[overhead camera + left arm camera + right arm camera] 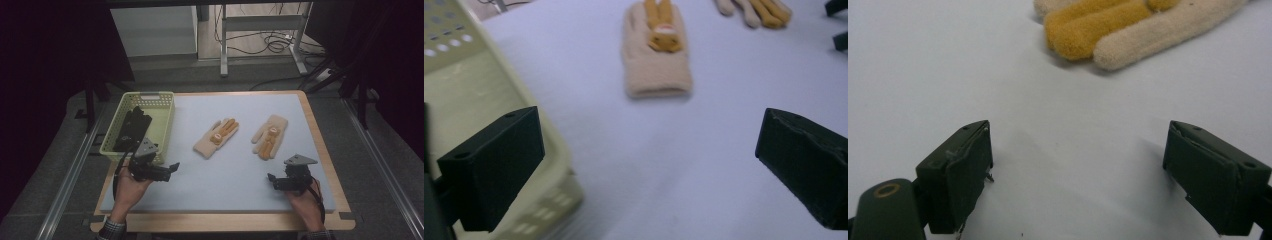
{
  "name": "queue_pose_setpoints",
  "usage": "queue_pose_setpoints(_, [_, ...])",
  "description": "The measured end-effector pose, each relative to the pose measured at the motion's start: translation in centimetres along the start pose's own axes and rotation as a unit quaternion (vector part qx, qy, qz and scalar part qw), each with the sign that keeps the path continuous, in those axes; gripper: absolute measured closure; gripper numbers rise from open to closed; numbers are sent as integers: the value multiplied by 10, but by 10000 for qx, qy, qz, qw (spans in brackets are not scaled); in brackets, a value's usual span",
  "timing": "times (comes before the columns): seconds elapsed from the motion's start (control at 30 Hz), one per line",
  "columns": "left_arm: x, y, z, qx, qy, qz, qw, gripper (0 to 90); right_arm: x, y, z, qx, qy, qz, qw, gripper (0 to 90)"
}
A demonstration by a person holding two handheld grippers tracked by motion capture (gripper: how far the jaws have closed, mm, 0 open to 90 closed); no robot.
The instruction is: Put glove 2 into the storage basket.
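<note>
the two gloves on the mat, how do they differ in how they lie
The left glove has its cuff toward the person and fingers pointing away; the right glove is reversed, fingers toward the person. The left glove lies nearer the basket. Both are cream with orange fingers, flat on the mat.

From above, my table mat (240,145) is evenly lit while the room around it sinks into near black. My left gripper (649,165) view is soft: the basket (469,100) smears at the edge. On the right gripper (1078,175) view the glove (1128,30) is blurred, with faint jaw shadows below.
</note>
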State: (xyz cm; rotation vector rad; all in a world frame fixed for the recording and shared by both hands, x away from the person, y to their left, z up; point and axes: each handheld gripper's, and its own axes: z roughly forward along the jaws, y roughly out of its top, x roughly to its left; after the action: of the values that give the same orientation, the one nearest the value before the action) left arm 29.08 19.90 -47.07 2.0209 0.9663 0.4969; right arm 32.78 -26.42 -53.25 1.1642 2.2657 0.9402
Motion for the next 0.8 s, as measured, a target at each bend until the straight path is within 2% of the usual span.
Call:
queue_pose_setpoints(0.13, [-10, -9, 7, 51, -26, 89, 9999, 0, 0, 0, 0, -2, 16, -6, 10000, 121])
queue_pose_setpoints(0.17, [-16, -17, 12, 92, -51, 125, 9999, 0, 0, 0, 0, -2, 15, -6, 10000, 121])
queue_pose_setpoints(0.33, [-22, -33, 26, 157, -122, 47, 9998, 5, 0, 0, 0, -1, 15, -7, 10000, 121])
queue_pose_setpoints(0.5, [-22, -47, 39, 372, -58, 31, 9993, 4, 0, 0, 0, -1, 18, -18, 10000, 121])
queue_pose_setpoints(0.6, [-20, -55, 46, 633, -34, -34, 9980, 5, 0, 0, 0, 0, 22, -9, 10000, 120])
queue_pose_setpoints(0.67, [-18, -59, 49, 780, 97, 13, 9969, 6, 0, 0, 0, 3, 22, -9, 10000, 121])
queue_pose_setpoints(0.7, [-18, -61, 51, 859, 96, -5, 9963, 8, 0, 0, 0, 2, 23, -9, 10000, 121])
queue_pose_setpoints(0.73, [-15, -62, 53, 846, -50, -167, 9963, 3, 0, 0, 0, 1, 22, -10, 10000, 120])
queue_pose_setpoints(0.77, [-13, -63, 53, 867, -82, -260, 9959, 13, 0, 0, 0, 1, 23, -7, 10000, 120])
queue_pose_setpoints(0.8, [-12, -63, 53, 861, -105, -271, 9959, 14, 0, 0, 0, 4, 23, -9, 10000, 121])
